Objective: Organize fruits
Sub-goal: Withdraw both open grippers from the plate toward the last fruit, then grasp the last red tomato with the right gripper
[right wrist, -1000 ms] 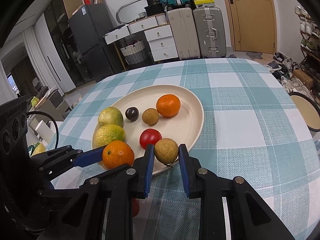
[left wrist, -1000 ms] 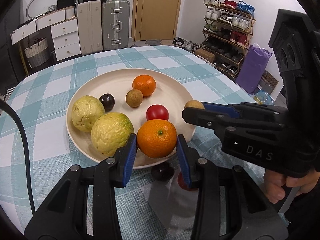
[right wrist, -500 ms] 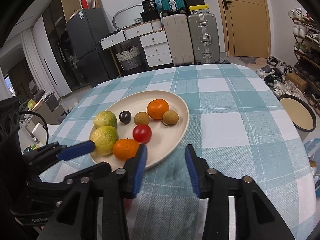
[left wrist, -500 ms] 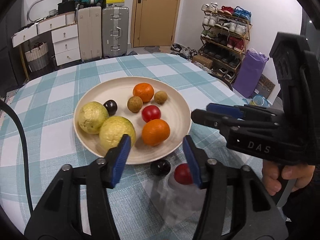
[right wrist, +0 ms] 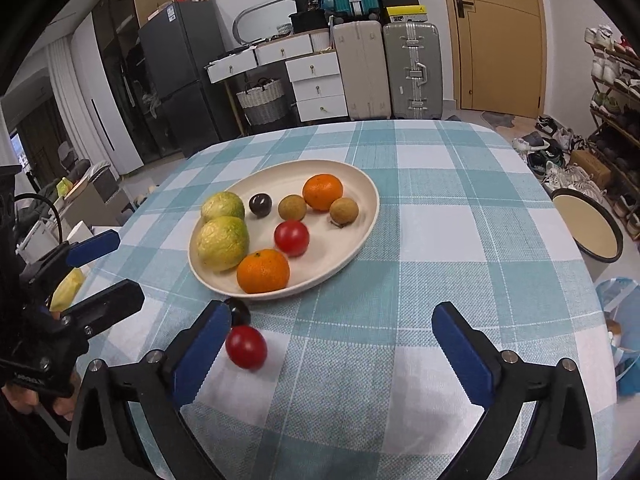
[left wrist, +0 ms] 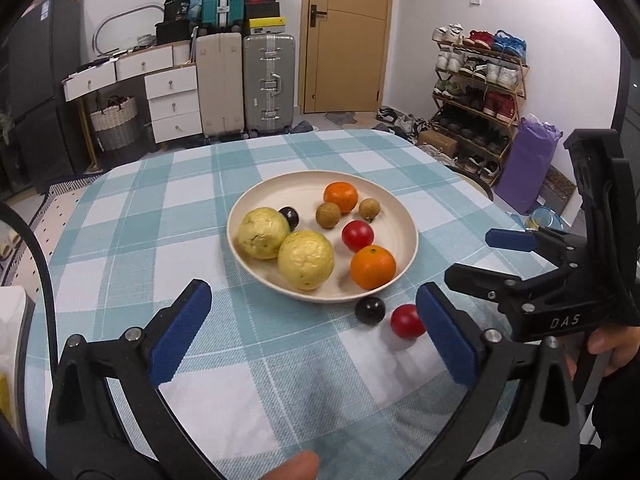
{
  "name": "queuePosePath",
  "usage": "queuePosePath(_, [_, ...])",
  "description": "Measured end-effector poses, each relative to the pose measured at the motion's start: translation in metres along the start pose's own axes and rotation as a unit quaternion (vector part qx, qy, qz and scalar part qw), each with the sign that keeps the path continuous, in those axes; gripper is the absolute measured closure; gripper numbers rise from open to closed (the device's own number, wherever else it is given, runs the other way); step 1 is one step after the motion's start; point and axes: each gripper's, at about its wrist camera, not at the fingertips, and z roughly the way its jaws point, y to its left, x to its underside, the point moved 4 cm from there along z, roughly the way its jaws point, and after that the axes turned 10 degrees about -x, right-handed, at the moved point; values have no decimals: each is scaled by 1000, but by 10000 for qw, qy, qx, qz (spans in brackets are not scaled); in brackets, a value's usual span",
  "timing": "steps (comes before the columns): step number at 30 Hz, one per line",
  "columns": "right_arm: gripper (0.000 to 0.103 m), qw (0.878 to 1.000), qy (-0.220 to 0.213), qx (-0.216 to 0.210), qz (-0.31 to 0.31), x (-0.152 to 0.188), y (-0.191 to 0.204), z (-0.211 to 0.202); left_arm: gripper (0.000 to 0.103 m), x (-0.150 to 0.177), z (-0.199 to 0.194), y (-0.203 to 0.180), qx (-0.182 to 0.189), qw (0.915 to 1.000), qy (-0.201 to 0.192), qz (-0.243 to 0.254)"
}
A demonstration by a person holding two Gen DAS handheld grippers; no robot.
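A cream plate (left wrist: 404, 216) (right wrist: 368, 216) on the checked table holds two yellow-green guavas (left wrist: 306, 258), two oranges (left wrist: 373, 267) (right wrist: 263, 272), a red tomato (left wrist: 357, 235), two brown longans (left wrist: 328, 215) and a dark round fruit (left wrist: 289, 217). A second red tomato (left wrist: 406, 321) (right wrist: 246, 347) and a second dark fruit (left wrist: 370, 310) (right wrist: 239, 312) lie on the cloth by the plate's near rim. My left gripper (left wrist: 308, 336) is open and empty above the cloth. My right gripper (right wrist: 336, 356) is open and empty, also pulled back from the plate.
The table's far and right edges drop to the floor. A round stool (right wrist: 588, 220) stands at the right, with a shoe rack (left wrist: 476, 92) behind. Suitcases (left wrist: 268, 80) and drawers (left wrist: 172, 100) line the back wall.
Both grippers let go of their fruit, the left an orange and the right a longan. Both fruits now lie on the plate. Both grippers opened wide and drew back toward me.
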Motion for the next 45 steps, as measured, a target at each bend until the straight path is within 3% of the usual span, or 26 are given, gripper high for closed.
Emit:
queuePosePath(25, [2,9972,631,-132,-383,28,33,28,1,32,22,22,-198,9984,444,-290])
queuePosePath(36, [33,9943,850,-432,-485,33,47,39,1,34,28,23,-171,9981,498,-331])
queuePosePath(45, [47,9933,851,-607,-483,33,52,40,1,36,31,23,-134,9979,529,-337])
